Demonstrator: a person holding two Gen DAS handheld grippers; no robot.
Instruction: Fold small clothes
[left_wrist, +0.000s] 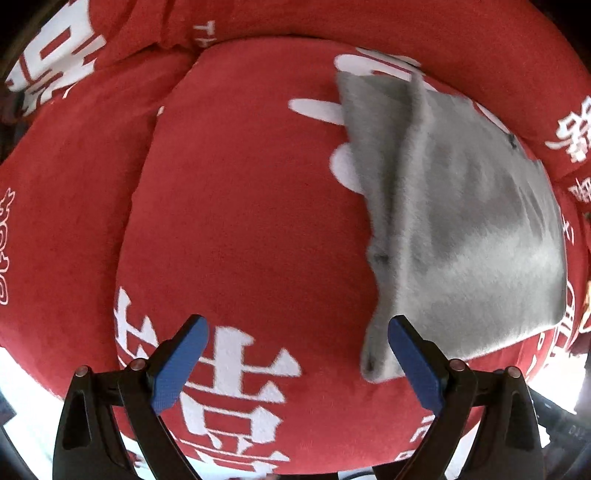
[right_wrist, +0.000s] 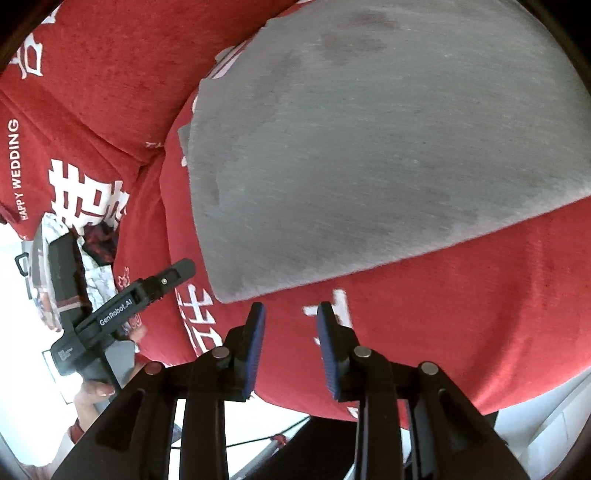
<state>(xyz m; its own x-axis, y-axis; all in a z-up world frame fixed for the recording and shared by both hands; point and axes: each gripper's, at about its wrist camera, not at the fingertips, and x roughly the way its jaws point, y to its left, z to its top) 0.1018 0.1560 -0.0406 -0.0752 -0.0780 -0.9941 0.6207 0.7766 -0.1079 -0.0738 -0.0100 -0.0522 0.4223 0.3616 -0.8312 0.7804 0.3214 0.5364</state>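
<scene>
Folding the grey garment (right_wrist: 369, 147) lying flat on the red cushion (left_wrist: 240, 203) just ahead of the empty, part-open right tongs (right_wrist: 290, 325) probably means bringing the wide-open, empty left tongs (left_wrist: 297, 332) onto the loose corner beside their right pad and pinching one layer only.

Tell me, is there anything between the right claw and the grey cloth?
Nothing visible. The right claw is open above bare red cover, and the grey cloth lies just beyond its tips.
</scene>
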